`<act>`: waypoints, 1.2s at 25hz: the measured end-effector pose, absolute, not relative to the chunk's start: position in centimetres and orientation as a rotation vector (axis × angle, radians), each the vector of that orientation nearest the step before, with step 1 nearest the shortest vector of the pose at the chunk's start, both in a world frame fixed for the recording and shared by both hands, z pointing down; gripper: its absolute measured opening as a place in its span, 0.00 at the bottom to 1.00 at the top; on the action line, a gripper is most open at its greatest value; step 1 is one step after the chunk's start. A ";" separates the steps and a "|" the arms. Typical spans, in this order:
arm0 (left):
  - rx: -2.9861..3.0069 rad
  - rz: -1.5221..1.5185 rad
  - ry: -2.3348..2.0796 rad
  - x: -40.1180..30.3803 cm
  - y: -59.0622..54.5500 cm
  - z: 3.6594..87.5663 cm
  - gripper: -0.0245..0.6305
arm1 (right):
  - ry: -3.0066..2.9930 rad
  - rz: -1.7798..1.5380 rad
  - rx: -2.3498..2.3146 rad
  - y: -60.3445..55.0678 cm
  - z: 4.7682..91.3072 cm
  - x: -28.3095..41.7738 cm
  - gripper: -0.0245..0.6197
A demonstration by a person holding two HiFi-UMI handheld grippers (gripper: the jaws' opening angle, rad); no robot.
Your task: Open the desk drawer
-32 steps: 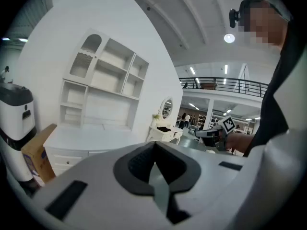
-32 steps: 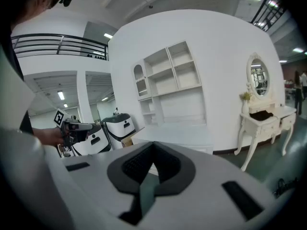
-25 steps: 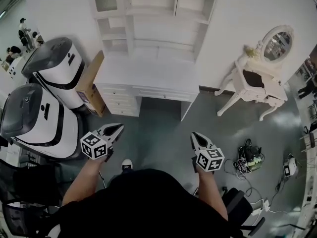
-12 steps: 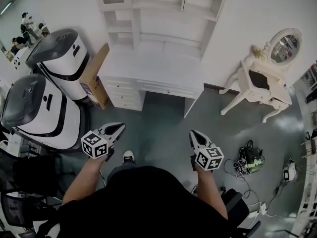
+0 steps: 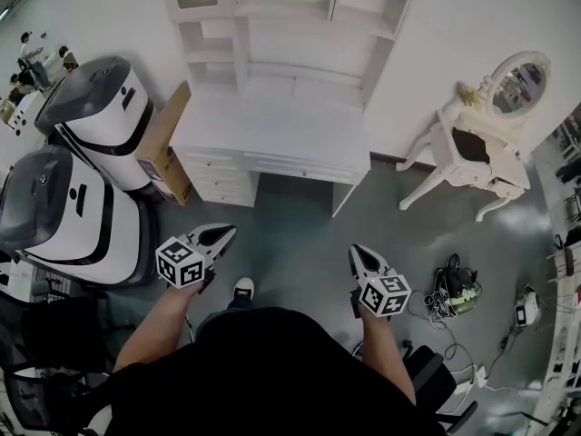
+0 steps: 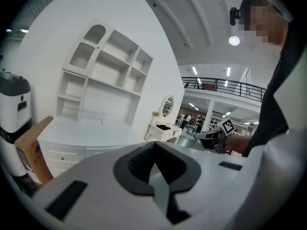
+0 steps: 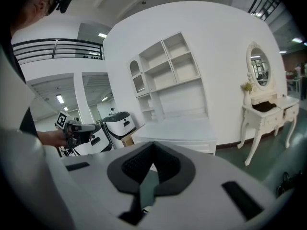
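A person stands on the grey floor [image 5: 290,234] facing the white surface [image 5: 272,125] under its shelf unit, apparently in the approach step. The left gripper [image 5: 223,232] and right gripper [image 5: 356,249] are held out in front, each with its jaws pressed together on nothing. The desk drawer [image 5: 295,167] sits closed below the front edge, well apart from both. The next move likely calls for stepping closer and parting one pair of jaws around the handle, which is too small to make out. A cardboard box [image 5: 163,148] leans beside two white machines [image 5: 91,116] at left. A dressing table [image 5: 472,157] and cables [image 5: 454,293] lie to the right. Nothing blocks the way ahead.
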State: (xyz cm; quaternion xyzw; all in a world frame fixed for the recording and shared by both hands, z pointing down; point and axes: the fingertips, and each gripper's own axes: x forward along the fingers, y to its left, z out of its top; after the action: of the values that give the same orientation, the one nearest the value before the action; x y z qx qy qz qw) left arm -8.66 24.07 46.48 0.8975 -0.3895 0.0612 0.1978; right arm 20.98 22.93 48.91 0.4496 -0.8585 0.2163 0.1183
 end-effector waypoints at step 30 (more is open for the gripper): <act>2.599 0.189 -0.731 -16.9 6.7 47.5 0.05 | -2.394 0.645 1.510 12.4 48.0 9.8 0.04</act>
State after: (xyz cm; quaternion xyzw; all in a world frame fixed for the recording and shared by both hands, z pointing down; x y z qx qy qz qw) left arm -16.94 6.73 47.52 0.9376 -0.2638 0.0680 0.2160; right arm 9.79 12.39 48.04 0.5163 -0.8189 0.2207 0.1190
